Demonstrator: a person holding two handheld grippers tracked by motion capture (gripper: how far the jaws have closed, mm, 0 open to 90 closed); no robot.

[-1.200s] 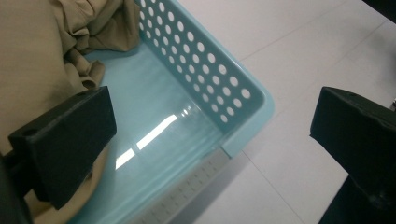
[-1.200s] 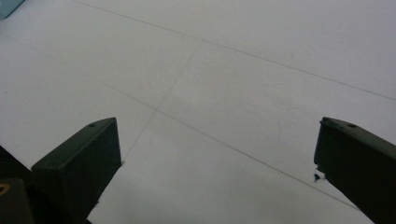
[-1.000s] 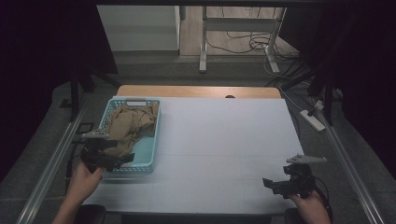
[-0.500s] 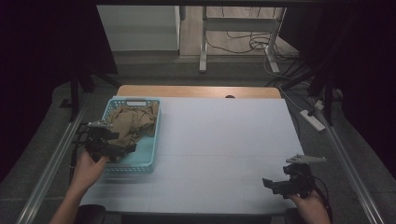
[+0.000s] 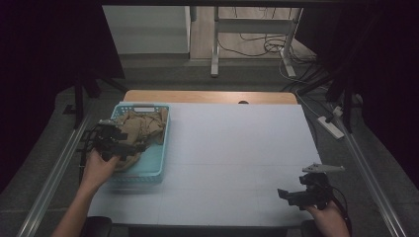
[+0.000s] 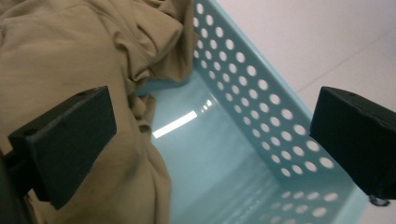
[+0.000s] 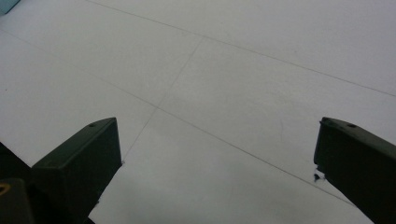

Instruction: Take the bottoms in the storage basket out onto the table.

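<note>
The crumpled tan cloth garment [image 5: 140, 129] lies heaped in the perforated light-blue plastic basket [image 5: 157, 159], which sits at the left side of the white table [image 5: 237, 148]. It fills the far and left parts of the basket, so the near right corner is bare plastic floor. The left gripper [image 5: 129, 148] hangs over the basket's near end, jaws spread wide and holding nothing. In the left gripper view one jaw sits against the cloth's folds and the other stands over the perforated wall; I judge this wide stance is meant to take in a thick bunch of fabric (a narrow opening would only pinch a crease). The right gripper [image 5: 288, 196] rests low near the table's front right, also wide open and empty, well apart from the basket, probably waiting to take a free edge once the cloth is lifted out.
</note>
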